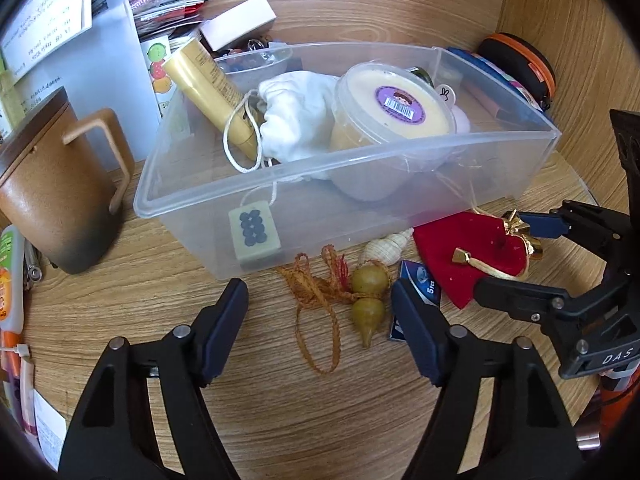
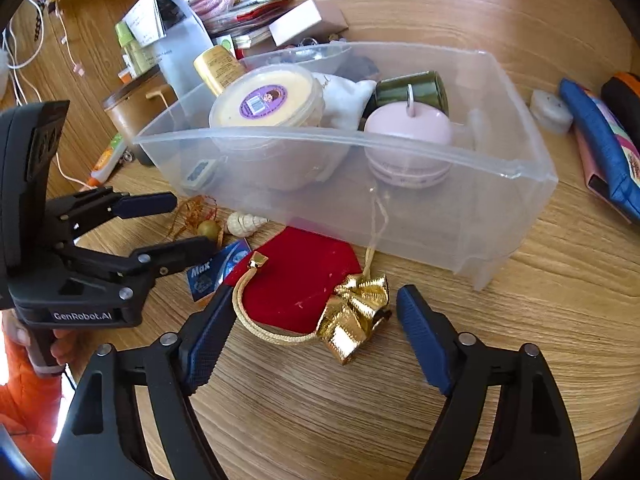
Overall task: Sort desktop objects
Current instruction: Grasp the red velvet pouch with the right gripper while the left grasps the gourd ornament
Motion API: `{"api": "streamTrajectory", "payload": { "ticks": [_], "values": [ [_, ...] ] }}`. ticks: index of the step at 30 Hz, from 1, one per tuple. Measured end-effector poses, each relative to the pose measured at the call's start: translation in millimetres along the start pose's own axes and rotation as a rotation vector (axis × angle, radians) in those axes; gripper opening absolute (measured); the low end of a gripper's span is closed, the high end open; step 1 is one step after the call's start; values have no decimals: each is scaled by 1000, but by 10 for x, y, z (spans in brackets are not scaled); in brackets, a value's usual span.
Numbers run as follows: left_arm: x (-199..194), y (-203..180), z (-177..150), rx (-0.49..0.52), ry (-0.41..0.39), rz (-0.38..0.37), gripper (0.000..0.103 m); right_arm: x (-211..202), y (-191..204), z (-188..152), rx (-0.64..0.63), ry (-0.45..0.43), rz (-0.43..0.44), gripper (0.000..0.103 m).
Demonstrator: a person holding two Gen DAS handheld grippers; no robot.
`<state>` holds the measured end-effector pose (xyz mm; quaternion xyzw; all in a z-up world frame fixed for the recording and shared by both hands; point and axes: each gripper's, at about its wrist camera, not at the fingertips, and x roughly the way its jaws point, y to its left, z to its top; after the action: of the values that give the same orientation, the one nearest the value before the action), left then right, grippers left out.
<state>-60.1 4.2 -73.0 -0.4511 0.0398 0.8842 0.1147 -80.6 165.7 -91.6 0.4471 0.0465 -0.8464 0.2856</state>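
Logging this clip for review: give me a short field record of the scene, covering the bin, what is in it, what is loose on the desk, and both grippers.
surface: wooden desk
bin: clear plastic bin, upright, open top
in bin: round tub, white pouch, gold tube, mahjong tile, pink case, green jar
loose in front: red pouch with gold bow, seashell, gourd charm, blue packet
left gripper: open, around gourd charm, not touching
right gripper: open, around bow

Both grippers, left (image 1: 320,312) (right (image 2: 314,316)), agape.
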Motion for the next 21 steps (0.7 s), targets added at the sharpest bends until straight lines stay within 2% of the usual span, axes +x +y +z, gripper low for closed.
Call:
{"api": "streamTrajectory", "payload": {
  "ticks": [3,6,10,12,16,21],
  "values": [
    [10,-2,13,8,-5,-5,71,11,63,-6,-36,-6,-2,62],
    [2,-42,19,37,-15,-10,64,31,213,-13,-100,-9,-46,55],
    [-8,-76,16,58,-19,-35,50,6,216,-10,-87,-14,-37,46],
    [-13,-86,14,62,-20,-54,42,-12,216,-7,-79,-19,-31,39],
    [-3,-147,13,78,-13,-58,19,-51,222,-16,-83,-33,-54,30],
    [-10,-182,-35,101,-11,-41,19,-123,228,-54,-87,-47,-82,27]
  ]
}}
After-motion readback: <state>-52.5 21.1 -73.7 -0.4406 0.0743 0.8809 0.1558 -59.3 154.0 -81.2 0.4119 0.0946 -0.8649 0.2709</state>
